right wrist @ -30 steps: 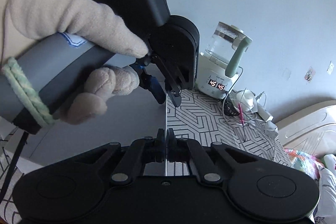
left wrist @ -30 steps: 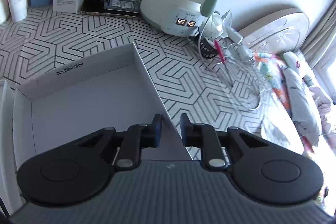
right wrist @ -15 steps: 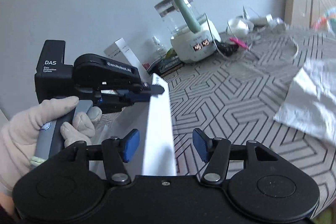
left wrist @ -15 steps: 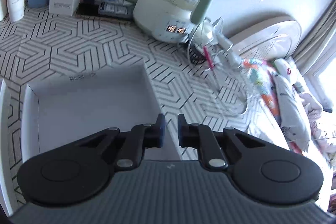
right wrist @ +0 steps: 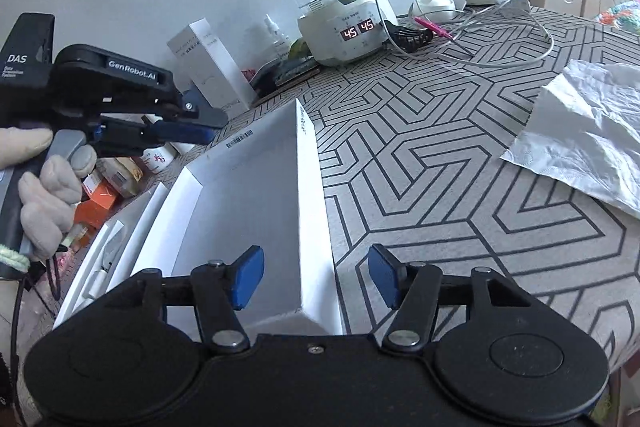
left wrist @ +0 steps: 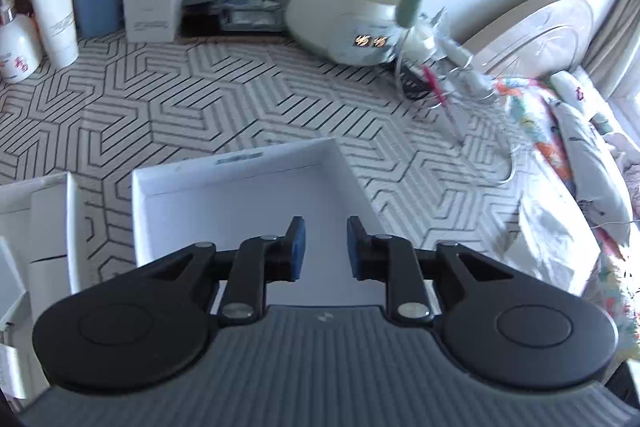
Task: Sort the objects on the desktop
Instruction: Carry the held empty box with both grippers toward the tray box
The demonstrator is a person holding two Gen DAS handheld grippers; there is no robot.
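The white box lies open on the patterned bench. The left hand-held gripper hangs above it, fingers a little apart and holding nothing. The right hand-held gripper is wide apart, with the box's right wall between its fingers, not touched. The kettle stands behind.

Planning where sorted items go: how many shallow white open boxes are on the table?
2: the empty white box under the left gripper, and a second box at its left, partly cropped. Others may lie out of frame.
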